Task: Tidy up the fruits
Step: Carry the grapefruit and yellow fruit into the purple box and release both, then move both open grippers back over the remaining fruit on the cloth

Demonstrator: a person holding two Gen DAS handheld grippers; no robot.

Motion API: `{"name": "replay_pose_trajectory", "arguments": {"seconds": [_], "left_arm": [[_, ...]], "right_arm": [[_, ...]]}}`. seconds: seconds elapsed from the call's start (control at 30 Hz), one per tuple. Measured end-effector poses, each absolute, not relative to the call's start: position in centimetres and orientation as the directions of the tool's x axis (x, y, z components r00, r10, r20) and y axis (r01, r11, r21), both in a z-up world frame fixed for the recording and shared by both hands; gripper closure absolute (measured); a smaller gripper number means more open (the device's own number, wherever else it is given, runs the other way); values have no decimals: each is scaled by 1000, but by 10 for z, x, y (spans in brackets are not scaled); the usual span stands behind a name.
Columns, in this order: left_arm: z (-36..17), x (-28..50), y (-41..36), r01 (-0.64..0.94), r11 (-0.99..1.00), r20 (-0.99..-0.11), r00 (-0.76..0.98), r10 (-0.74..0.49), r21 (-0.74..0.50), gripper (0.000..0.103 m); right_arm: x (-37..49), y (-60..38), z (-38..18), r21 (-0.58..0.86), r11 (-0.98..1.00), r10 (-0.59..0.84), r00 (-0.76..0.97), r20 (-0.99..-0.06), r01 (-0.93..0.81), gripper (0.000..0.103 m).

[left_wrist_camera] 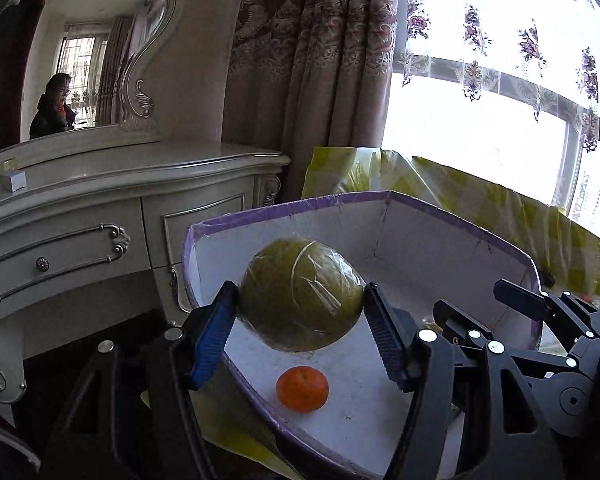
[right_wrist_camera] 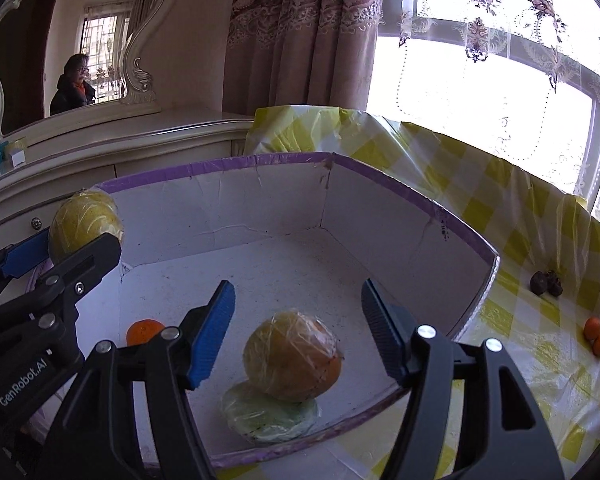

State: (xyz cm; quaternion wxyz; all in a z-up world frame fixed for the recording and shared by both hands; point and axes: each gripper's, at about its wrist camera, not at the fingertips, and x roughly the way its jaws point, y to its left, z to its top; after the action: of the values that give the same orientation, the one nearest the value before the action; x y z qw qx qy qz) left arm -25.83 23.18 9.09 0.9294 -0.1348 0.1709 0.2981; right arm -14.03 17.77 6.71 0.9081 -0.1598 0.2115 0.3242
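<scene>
Blue ribbed pads line the black fingers of the left gripper (left_wrist_camera: 300, 300), which are clenched on either side of a large green-yellow round fruit wrapped in clear plastic film (left_wrist_camera: 300, 294). The fruit hangs above the floor of a wide white cardboard box with a purple taped rim (left_wrist_camera: 284, 204), not touching it. Directly below and nearer the camera, a small orange tangerine (left_wrist_camera: 302, 389) rests on the box floor.

The right gripper (right_wrist_camera: 298, 308) has its fingers spread wide and holds nothing. Between and just below them, inside the same box, lies a second film-wrapped round fruit, yellow shading to orange (right_wrist_camera: 292, 356), resting on a flattened pale green wrapped item (right_wrist_camera: 268, 416) at the near wall. This fruit sits centred in the gap, with clear space on both sides.

The relation that matters: the held green fruit is already over the box, toward its left side, so the move ahead is probably a short lowering to bare floor beyond the tangerine. It has no marked long axis, being nearly a ball.

Farther off, the box stands on a surface covered by a yellow and white checked plastic cloth (right_wrist_camera: 540, 360). Loose on it, to the right and well apart from the box, are two small tangerines (right_wrist_camera: 596, 334) and a dark wrinkled fruit (right_wrist_camera: 546, 282). Beyond stand a cream dressing table with mirror (left_wrist_camera: 100, 184), patterned curtains and a bright window
</scene>
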Motion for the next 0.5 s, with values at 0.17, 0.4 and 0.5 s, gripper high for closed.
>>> {"name": "replay_pose_trajectory", "arguments": {"seconds": [0.17,0.4,0.5], "left_arm": [[93,-259,228,-598,787,-391,767,508,-150,39],[92,-258,229,-592,792,-392,770,503,-146,38],[93,-258,229,-585,797,-395,774,494,-150,36]], "right_arm": [[-139,175,69,-142,741,523,697,-490,-656,35],[-140,176,67,-151,731,525,690,-499,-666,30],[-140,176,67,-149,727,528,684,-503,-670,29]]}}
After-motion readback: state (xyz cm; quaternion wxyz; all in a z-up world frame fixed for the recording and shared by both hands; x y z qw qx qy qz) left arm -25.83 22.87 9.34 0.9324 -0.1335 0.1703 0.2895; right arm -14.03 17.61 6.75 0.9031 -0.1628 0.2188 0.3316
